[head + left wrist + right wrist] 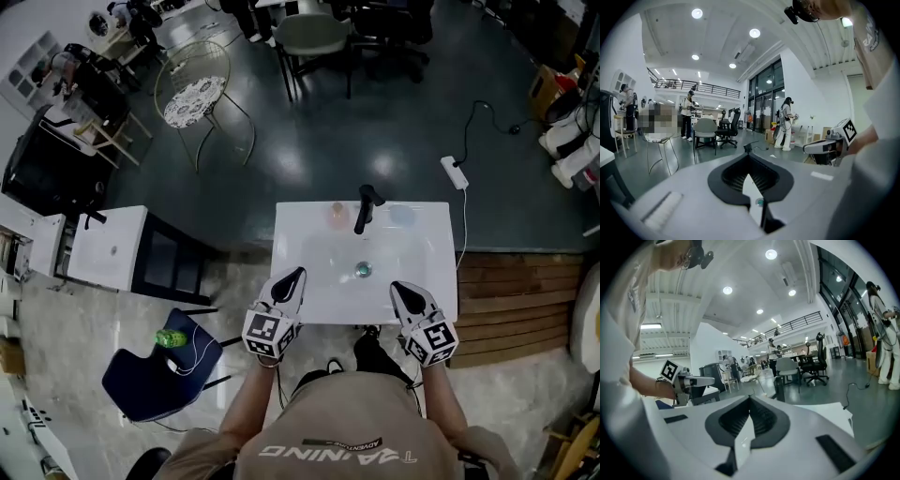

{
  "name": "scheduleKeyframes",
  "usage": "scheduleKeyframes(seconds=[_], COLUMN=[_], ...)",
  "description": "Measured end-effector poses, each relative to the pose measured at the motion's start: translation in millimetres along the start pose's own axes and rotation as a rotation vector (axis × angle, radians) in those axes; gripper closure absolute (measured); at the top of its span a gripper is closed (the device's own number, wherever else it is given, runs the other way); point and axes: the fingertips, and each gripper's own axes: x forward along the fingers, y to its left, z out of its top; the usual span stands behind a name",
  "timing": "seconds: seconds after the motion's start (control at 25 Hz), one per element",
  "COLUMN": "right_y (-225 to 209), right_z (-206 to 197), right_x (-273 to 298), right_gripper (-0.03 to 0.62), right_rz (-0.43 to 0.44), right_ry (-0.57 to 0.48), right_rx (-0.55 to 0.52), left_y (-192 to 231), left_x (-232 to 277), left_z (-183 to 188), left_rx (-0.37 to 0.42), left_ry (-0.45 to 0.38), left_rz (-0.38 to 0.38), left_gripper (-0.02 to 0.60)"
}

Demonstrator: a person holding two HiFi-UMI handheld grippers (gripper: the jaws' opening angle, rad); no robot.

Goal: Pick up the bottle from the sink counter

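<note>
Nothing done yet: left hand-held gripper (297,275) and right hand-held gripper (397,287) hovering closed, empty; bottle (338,215) sitting untouched beside faucet (367,206), frame centre.

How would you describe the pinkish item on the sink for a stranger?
Find the white sink before the person. At its far edge stands a black faucet; the pinkish item is just left of it, the bluish one right.

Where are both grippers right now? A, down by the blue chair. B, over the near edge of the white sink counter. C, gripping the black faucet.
B: in the head view the left gripper and right gripper sit over the sink counter's near edge, short of the faucet.
</note>
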Motion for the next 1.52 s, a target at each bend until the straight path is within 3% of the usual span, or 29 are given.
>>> scheduleKeyframes(seconds=[0.32, 0.6, 0.92, 1.12, 1.32, 1.52], right_y=[-59, -73, -83, -87, -97, -103], right_z=[19, 10, -15, -22, -28, -44], right_x=[50, 89, 106, 120, 134, 130], right_gripper=[0.586, 0.586, 0.586, 0.586, 0.586, 0.586], right_rz=[0.09, 0.167, 0.102, 0.077, 0.058, 0.0], right_ry=[-0.008, 0.032, 0.089, 0.103, 0.117, 0.137], right_rx=[0.009, -0.019, 0.053, 0.079, 0.042, 0.096], left_y=[20, 34, 42, 53, 56, 52], left_x=[58, 87, 142, 176, 207, 228], left_z=[18, 8, -20, -51, -71, -93], left_rx=[0.006, 0.002, 0.037, 0.125, 0.13, 0.14], left_ry=[0.038, 0.095, 0.128, 0.138, 0.062, 0.065], left_rz=[0.076, 0.111, -0.006, -0.078, -0.111, -0.162], left_gripper=[0.572, 0.572, 0.565, 0.434, 0.433, 0.433])
